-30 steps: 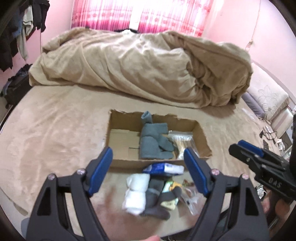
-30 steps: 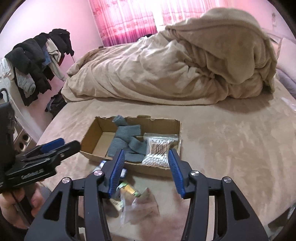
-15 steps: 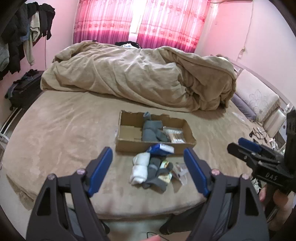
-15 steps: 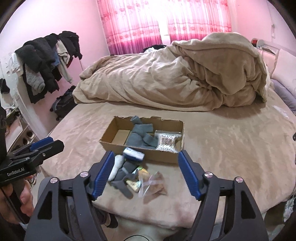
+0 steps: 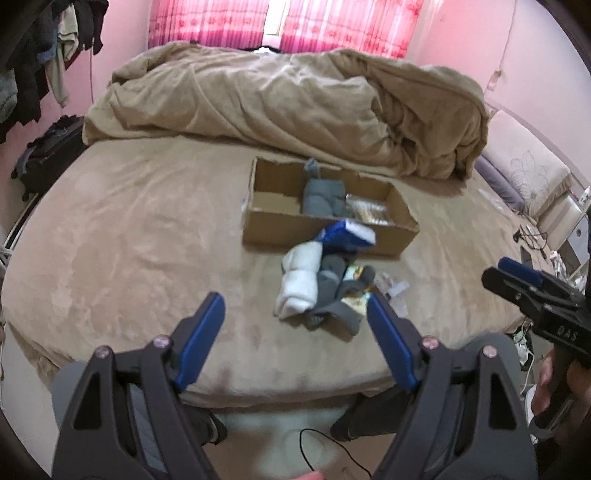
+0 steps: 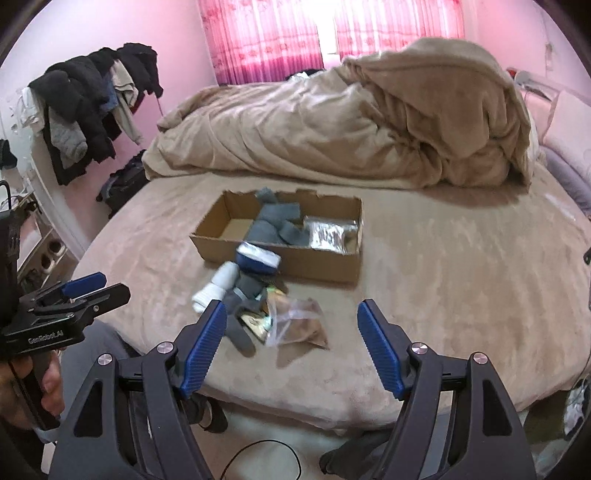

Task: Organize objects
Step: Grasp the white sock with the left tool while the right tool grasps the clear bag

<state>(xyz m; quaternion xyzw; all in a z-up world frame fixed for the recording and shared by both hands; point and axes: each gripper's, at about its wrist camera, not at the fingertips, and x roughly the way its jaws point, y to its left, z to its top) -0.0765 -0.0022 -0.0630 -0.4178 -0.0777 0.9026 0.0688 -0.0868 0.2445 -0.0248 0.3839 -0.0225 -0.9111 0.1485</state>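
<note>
The task looks partly done. The box (image 5: 328,230) sits on the bed (image 5: 129,229), holding grey socks (image 5: 325,195) in its middle and a clear packet (image 6: 332,232), seemingly of cotton swabs, at its right end; its left end is bare cardboard. Still loose just in front of the box lies a small pile: a blue-and-white pack (image 5: 347,234) leaning at the box's front wall, a white sock roll (image 5: 299,284), dark grey socks (image 5: 332,291), a small printed packet (image 6: 255,321) partly under them, and a clear bag (image 6: 297,321). By this count, about five things are left to go in.

Both grippers hover at the near edge of the bed, short of the pile. The left gripper (image 5: 295,332) has its fingers spread wide and empty; the right gripper (image 6: 291,343) is likewise spread and holds nothing.

The bed wears a tan plush cover, soft and wrinkled, with a heaped duvet (image 5: 288,107) behind the box. Pink curtains (image 6: 325,33) glow at the back, clothes (image 6: 88,110) hang on the left, and a dark bag (image 5: 48,155) sits on the floor.
</note>
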